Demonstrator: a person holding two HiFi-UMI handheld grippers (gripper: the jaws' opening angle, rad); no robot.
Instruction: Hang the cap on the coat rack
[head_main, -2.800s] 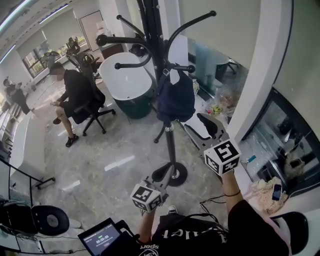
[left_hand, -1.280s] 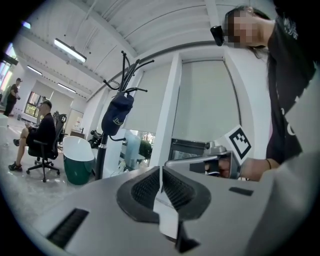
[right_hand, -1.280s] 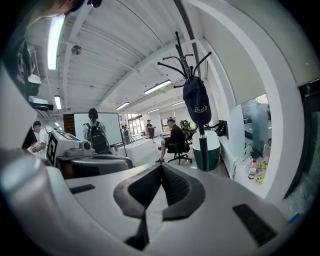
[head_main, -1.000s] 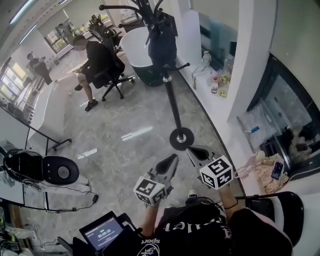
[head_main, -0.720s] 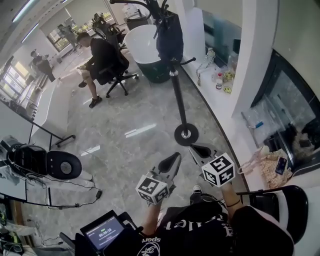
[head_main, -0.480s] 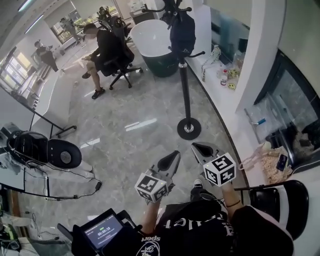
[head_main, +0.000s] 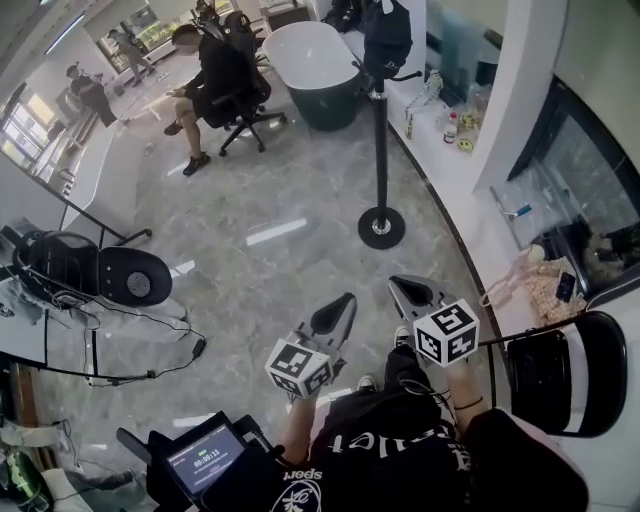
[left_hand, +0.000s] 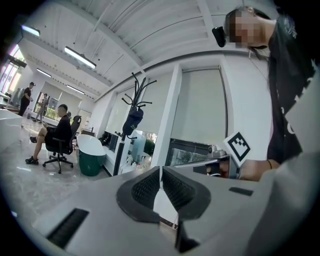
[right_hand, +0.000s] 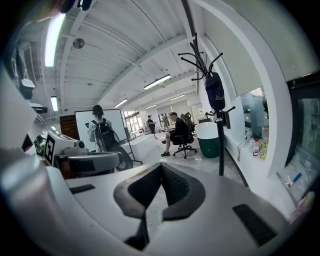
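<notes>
Person (head_main: 213, 70) seated (office chair (head_main: 250, 100)) near a white tub (head_main: 305, 50).

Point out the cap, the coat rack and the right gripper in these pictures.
cap (right_hand: 216, 92), right gripper view, on its dark crown.
coat rack (head_main: 381, 227), head view, on its round base.
right gripper (right_hand: 161, 166), right gripper view, where its closed tips meet.

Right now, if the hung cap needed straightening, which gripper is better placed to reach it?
Right, marginally. The right gripper sits nearer the coat rack than the left gripper; both are shut and empty, far from the cap.
</notes>
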